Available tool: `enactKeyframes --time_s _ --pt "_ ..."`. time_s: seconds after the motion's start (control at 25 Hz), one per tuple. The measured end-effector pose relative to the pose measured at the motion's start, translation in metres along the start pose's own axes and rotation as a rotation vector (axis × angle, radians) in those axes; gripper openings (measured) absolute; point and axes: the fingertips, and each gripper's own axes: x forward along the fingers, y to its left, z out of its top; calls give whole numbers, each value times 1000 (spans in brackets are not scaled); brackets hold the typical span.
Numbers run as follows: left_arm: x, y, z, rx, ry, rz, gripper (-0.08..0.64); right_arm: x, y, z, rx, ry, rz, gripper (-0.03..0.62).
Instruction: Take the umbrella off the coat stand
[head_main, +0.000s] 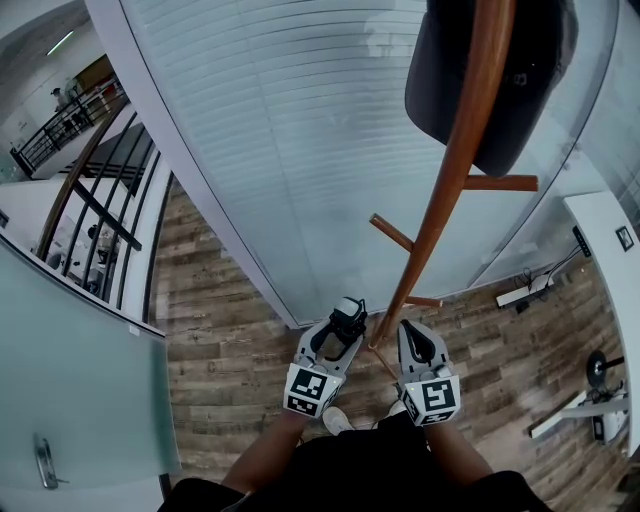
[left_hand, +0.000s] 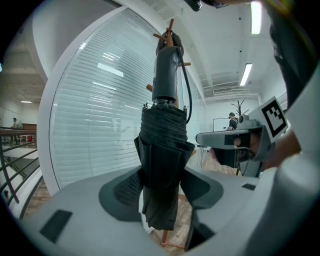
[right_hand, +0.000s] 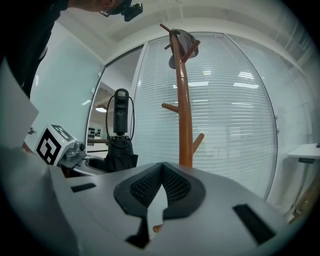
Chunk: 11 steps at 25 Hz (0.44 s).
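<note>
A folded black umbrella (left_hand: 160, 150) stands upright between the jaws of my left gripper (left_hand: 161, 187), its thick handle pointing up and a cord loop hanging from it. Both pads press on its fabric. In the head view the left gripper (head_main: 338, 335) holds the umbrella (head_main: 348, 318) just left of the wooden coat stand (head_main: 450, 170). In the right gripper view the umbrella (right_hand: 120, 142) is clear of the stand's pole (right_hand: 184, 115), to its left. My right gripper (right_hand: 161, 175) is shut, with nothing in it, and points at the pole; it sits just right of the stand's foot (head_main: 412, 335).
A dark cap (head_main: 530, 60) hangs on top of the stand. A curved glass wall with blinds (head_main: 300, 130) runs behind it. A white desk (head_main: 610, 260) is at the right, a glass door (head_main: 80, 400) at the lower left, and a railing (head_main: 90, 200) beyond.
</note>
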Motion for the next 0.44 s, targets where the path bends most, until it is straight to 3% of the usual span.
enactKeyframes --time_s 0.44 --pt "4 -3 5 15 -6 -4 241 0 -1 5 -19 -17 10 5"
